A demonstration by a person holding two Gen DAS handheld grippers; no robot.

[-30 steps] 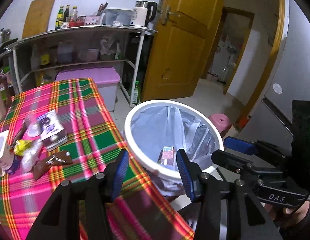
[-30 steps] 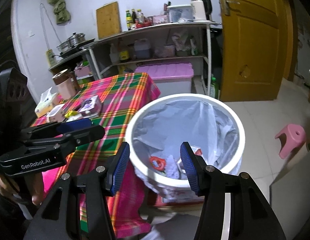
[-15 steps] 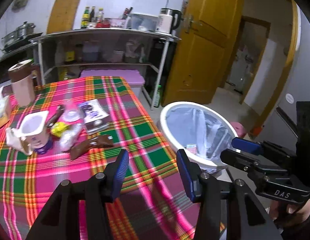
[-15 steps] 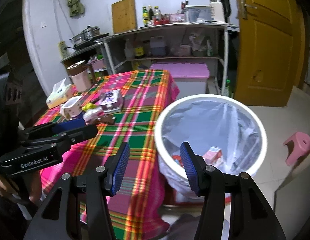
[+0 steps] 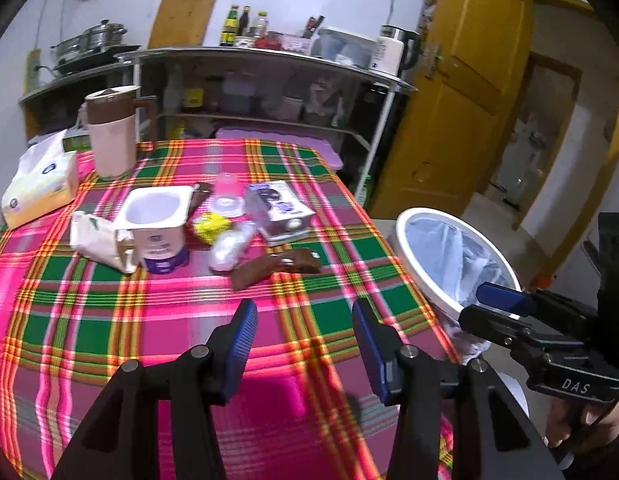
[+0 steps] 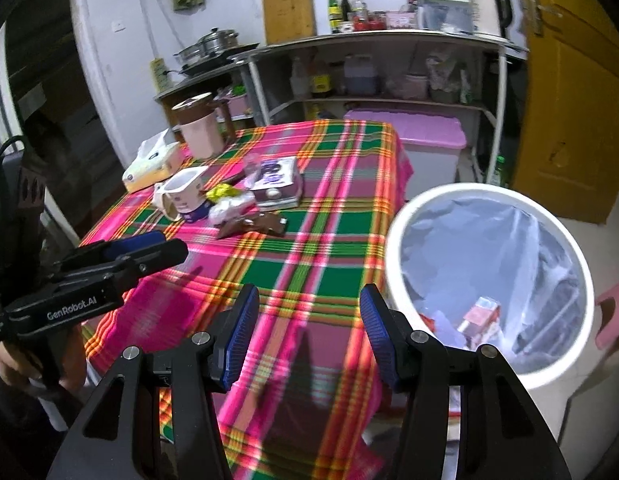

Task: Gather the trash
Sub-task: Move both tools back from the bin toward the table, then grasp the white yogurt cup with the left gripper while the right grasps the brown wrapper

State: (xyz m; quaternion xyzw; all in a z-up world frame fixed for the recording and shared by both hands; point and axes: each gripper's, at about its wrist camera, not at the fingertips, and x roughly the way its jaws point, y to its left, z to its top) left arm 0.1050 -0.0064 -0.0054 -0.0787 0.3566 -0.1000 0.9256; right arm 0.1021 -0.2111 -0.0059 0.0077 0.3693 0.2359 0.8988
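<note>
Both grippers stand spread, ribbed blue pads empty: the left gripper (image 5: pixel 303 346) over the plaid cloth of the desk (image 5: pixel 109 312), the right gripper (image 6: pixel 307 334) at its edge. Just right of it sits the round white bin (image 6: pixel 489 288), lined with thin plastic. Ahead of the left gripper lie a crumpled brown wrapper (image 5: pixel 275 266), a square white yoghurt cup (image 5: pixel 159 222) and a small carton (image 5: pixel 281 212).

We see a tissue box (image 5: pixel 39 184) and a lidded jug (image 5: pixel 111 132) on the plaid-clothed desk (image 5: pixel 109 320), a kettle (image 6: pixel 487 8) on the shelf (image 6: pixel 389 38).
</note>
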